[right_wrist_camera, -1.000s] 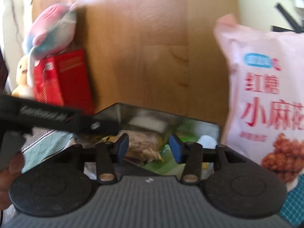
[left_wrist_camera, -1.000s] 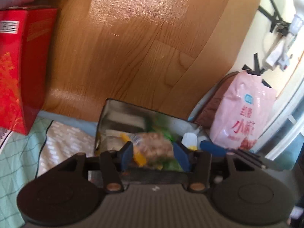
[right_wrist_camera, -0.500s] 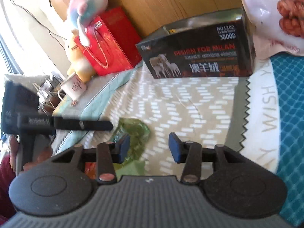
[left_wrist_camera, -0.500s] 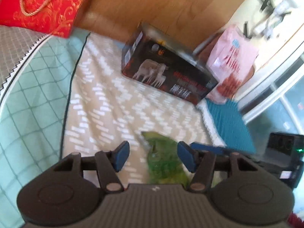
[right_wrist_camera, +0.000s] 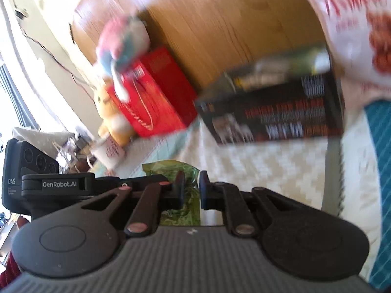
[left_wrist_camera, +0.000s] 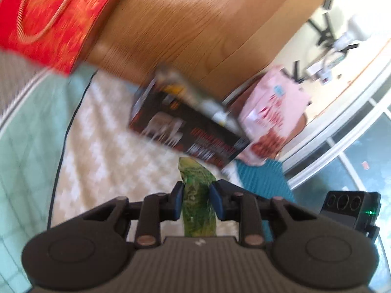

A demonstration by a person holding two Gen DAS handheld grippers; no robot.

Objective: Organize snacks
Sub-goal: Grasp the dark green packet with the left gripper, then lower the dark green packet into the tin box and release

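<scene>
A green snack packet [left_wrist_camera: 195, 174] lies on the patterned bed cover, in front of an open black box [left_wrist_camera: 185, 131] with snacks inside. My left gripper [left_wrist_camera: 197, 201] is closing, and its blue pads press the packet's sides. In the right wrist view the same green packet [right_wrist_camera: 166, 168] sticks out to the left of my right gripper [right_wrist_camera: 191, 189], which is shut on one end of it. The left gripper's black body [right_wrist_camera: 58, 184] reaches in from the left. The black box [right_wrist_camera: 276, 114] stands behind. Both views are blurred by motion.
A pink snack bag [left_wrist_camera: 271, 112] leans beside the box against a wooden headboard [left_wrist_camera: 195, 24]. To the left stand a red gift bag [left_wrist_camera: 48, 17], a plush toy [right_wrist_camera: 122, 41] and a white mug [right_wrist_camera: 107, 151]. A teal mat [right_wrist_camera: 381, 158] lies at the right.
Both grippers pulled back from the box's open top and came down over the bed cover. Their jaws, open around the green packet half a second ago, have closed on it.
</scene>
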